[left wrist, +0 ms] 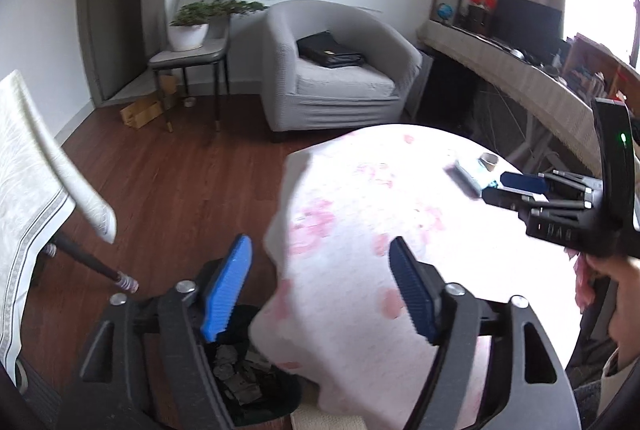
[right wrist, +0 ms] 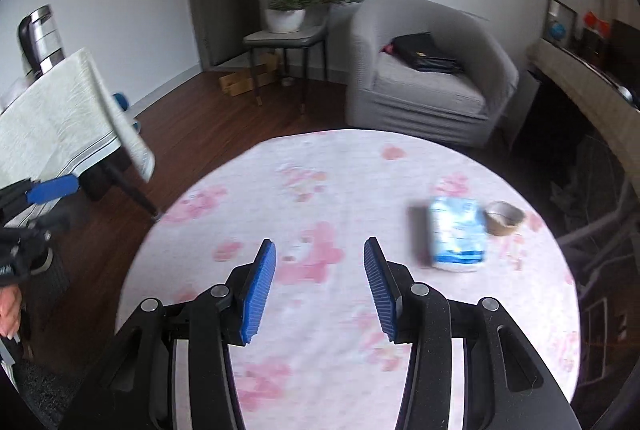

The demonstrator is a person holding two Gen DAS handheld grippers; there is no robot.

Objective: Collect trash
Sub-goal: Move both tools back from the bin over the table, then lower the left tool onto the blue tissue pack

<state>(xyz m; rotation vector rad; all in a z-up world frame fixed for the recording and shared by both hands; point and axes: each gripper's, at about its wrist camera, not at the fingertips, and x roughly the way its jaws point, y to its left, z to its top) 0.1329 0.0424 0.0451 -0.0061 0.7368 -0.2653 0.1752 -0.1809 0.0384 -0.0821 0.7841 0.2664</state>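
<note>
the round worktop (right wrist: pixel 320 170) wears a pink-flowered cloth. below its left edge a dark bin (left wrist: pixel 256 386) on the floor holds crumpled scraps. a blue-and-white tissue pack (right wrist: pixel 456 234) lies on the worktop's far right, touching a small tape roll (right wrist: pixel 504 217). the left gripper (left wrist: pixel 320 286) and the right gripper (right wrist: pixel 319 286) hold nothing, fingers spread apart.
</note>
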